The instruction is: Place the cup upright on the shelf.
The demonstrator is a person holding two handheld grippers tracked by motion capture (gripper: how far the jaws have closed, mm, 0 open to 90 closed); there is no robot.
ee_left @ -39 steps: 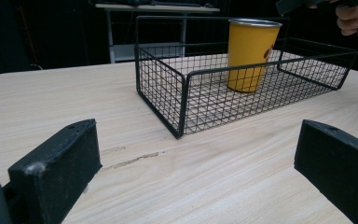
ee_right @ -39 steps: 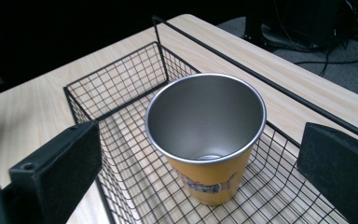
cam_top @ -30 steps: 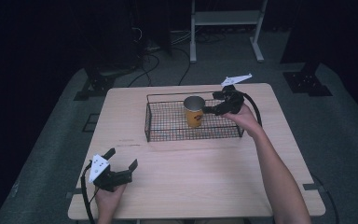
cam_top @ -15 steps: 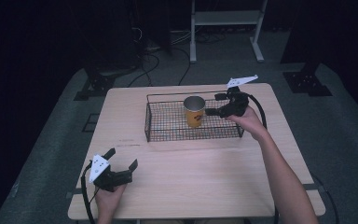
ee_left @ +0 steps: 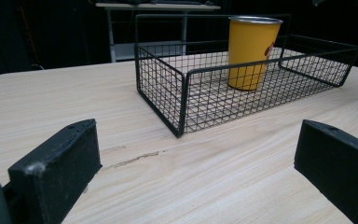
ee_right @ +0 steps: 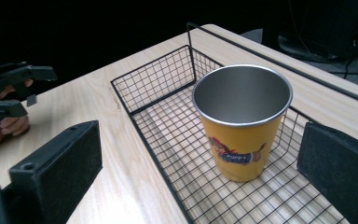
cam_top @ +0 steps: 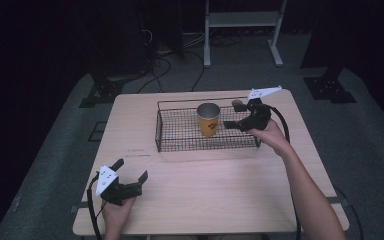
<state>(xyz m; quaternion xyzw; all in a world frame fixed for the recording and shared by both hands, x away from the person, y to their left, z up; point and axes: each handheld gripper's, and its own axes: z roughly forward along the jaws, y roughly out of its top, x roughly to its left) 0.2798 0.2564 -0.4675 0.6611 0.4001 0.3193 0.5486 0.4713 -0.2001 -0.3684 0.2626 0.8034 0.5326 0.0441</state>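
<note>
A yellow metal cup [cam_top: 208, 119] stands upright and empty in a black wire basket [cam_top: 180, 148] on the far half of the wooden table [cam_top: 220, 190]. My right gripper [cam_top: 231, 115] hovers open over the basket's right part, jaws pointing at the cup and apart from it. In the right gripper view the cup [ee_right: 241, 122] sits between and beyond the wide-spread fingers [ee_right: 58, 161], with nothing touching it. My left gripper [cam_top: 131, 169] rests open near the table's front left corner. In the left gripper view the basket [ee_left: 168, 93] and cup [ee_left: 252, 50] lie well ahead.
Bare wood stretches between the basket and the front edge. A white metal stand [cam_top: 240, 22] and cables lie on the dark floor behind the table. The left hand and its gripper [ee_right: 9, 88] appear far off in the right gripper view.
My right gripper has drawn back a little to the right, away from the cup. The cup, basket and left gripper have stayed put.
</note>
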